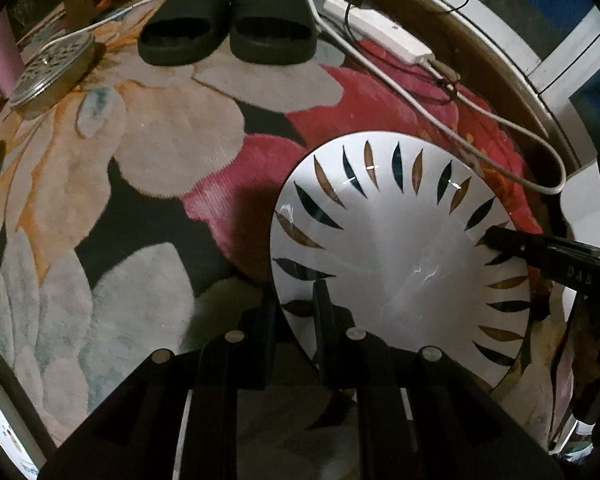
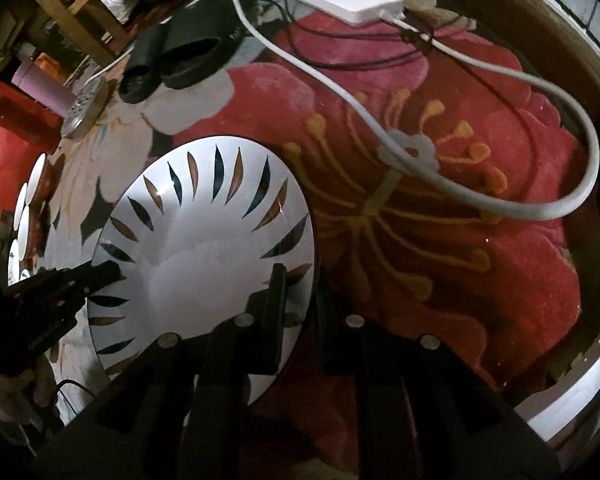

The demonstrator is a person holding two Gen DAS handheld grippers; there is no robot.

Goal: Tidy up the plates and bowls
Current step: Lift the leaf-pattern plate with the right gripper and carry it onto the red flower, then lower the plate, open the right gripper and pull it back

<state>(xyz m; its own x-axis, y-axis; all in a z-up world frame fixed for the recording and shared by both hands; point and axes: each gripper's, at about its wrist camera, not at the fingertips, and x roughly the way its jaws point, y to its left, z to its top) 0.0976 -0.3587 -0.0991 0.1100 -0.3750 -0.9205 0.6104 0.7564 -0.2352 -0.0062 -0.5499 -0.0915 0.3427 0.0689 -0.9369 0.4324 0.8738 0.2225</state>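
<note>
Floral rug (image 1: 148,184) on floor, red, grey and peach blooms on dark ground, serving as base for all items listed

Plate (image 1: 400,264), white, round, rim ringed with black and brown leaf-shaped marks; held tilted above the red bloom of the rug, gripped from two opposite sides

Left hand-held gripper (image 1: 296,320): fingers pinching the plate's near-left rim, one finger over the face, the other behind the edge; seen also in right wrist view at the plate's left rim (image 2: 112,270)

Right hand-held gripper (image 2: 300,292): fingers pinching the plate's right rim, one on the face, one behind; in left wrist view, black finger tip resting on the plate's right rim (image 1: 496,238)

Black slippers (image 1: 228,24), pair, side by side, beyond the plate at far edge of rug

White power strip (image 1: 380,28), beyond the plate, right of slippers; white cable (image 1: 500,120) looping from it past the plate's far side

Round perforated metal lid (image 1: 52,68), far left of the plate, beside a pink cylinder (image 1: 0,56)
</note>
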